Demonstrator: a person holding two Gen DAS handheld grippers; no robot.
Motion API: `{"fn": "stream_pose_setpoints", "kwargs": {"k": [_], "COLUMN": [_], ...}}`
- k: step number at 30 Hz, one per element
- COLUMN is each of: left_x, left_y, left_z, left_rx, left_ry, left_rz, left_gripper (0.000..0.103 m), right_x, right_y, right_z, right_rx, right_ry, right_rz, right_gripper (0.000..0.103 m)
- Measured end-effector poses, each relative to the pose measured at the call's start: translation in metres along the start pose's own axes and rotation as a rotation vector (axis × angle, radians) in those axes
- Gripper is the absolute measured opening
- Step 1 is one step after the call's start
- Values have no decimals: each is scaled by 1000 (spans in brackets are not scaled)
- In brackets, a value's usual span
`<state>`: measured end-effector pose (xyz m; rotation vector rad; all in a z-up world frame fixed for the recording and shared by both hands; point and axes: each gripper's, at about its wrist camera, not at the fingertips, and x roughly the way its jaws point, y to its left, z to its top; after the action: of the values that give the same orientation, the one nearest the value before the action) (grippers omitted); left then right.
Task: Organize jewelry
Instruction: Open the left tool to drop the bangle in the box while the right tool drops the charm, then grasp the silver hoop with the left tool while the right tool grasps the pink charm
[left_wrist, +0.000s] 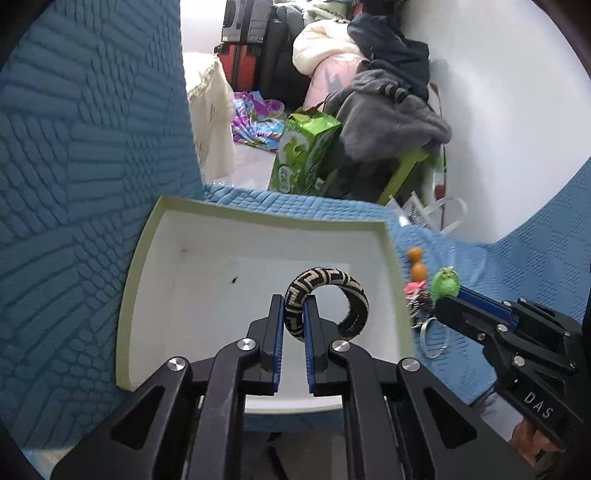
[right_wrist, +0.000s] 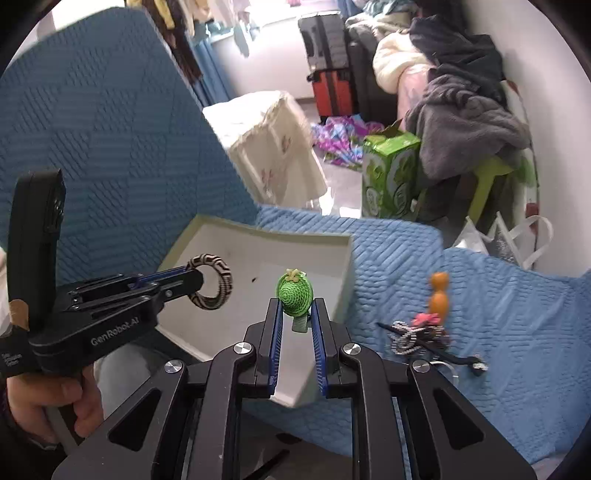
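My left gripper (left_wrist: 293, 306) is shut on a black-and-beige woven bangle (left_wrist: 332, 295) and holds it over the open white box (left_wrist: 258, 225). The bangle also shows in the right wrist view (right_wrist: 210, 282), held above the box (right_wrist: 258, 236). My right gripper (right_wrist: 295, 306) is shut on a green woven hair clip (right_wrist: 295, 291), held near the box's right rim; it shows in the left wrist view too (left_wrist: 446, 284). A small pile of jewelry with orange beads (right_wrist: 437, 291) and a striped piece (right_wrist: 406, 336) lies on the blue quilted cover to the right of the box.
The box sits on a blue quilted sofa cover (right_wrist: 498, 314) with the backrest (left_wrist: 92, 147) at left. Beyond the seat edge are a green carton (left_wrist: 303, 155), a cream-covered stand (right_wrist: 273, 147), suitcases (right_wrist: 328, 88) and a heap of clothes (left_wrist: 388, 110).
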<state>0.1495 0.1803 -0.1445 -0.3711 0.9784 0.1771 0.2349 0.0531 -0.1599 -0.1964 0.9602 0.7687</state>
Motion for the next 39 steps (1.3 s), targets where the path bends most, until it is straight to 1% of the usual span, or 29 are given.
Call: {"fn": "stream_pose_setpoints", "kwargs": {"k": [2,5,10,13,16,18,19,20,21,24,29,32,39], "left_x": [10,22,34,32,23,15,11,6,0,-19,-51,-75,-105], "left_y": [5,13,20,21,19,17,16,15,13,7,-6,-19,-53], "left_z": [-4,-8,-19,-20,-17,-15,-14,-13,-12,-9,-8,-9,-18], "left_rx": [6,-5,-19,-24,-24,-24,-24,-23,-20,-14,-3,3,15], "left_ry": [13,39,78,75,46,27,16,2,-17,-49,-108,-155,-222], "left_rz": [16,10,15,8,2,-2,-1,2,1,2,-2,-23,-65], "left_gripper": [10,10,10,10,14,24,36,45,48,49,49,50,51], "right_x": [17,35,49,56,54,48,41,36,29,11,-32,-62,-118], "right_y": [5,9,15,11,9,7,7,7,6,6,5,3,-15], "right_z": [-2,-5,-9,-11,-10,-9,-8,-6,-5,-2,3,3,-10], "right_rx": [-6,-22,-65,-50,-49,-46,-47,-48,-51,-53,-64,-70,-60], "right_ry": [24,65,105,134,140,131,117,105,92,62,-16,-63,-160], "right_rz": [-5,-10,-10,0,8,11,16,20,25,34,39,46,28], "right_gripper": [14,14,14,14,14,19,21,26,28,28,29,30,33]}}
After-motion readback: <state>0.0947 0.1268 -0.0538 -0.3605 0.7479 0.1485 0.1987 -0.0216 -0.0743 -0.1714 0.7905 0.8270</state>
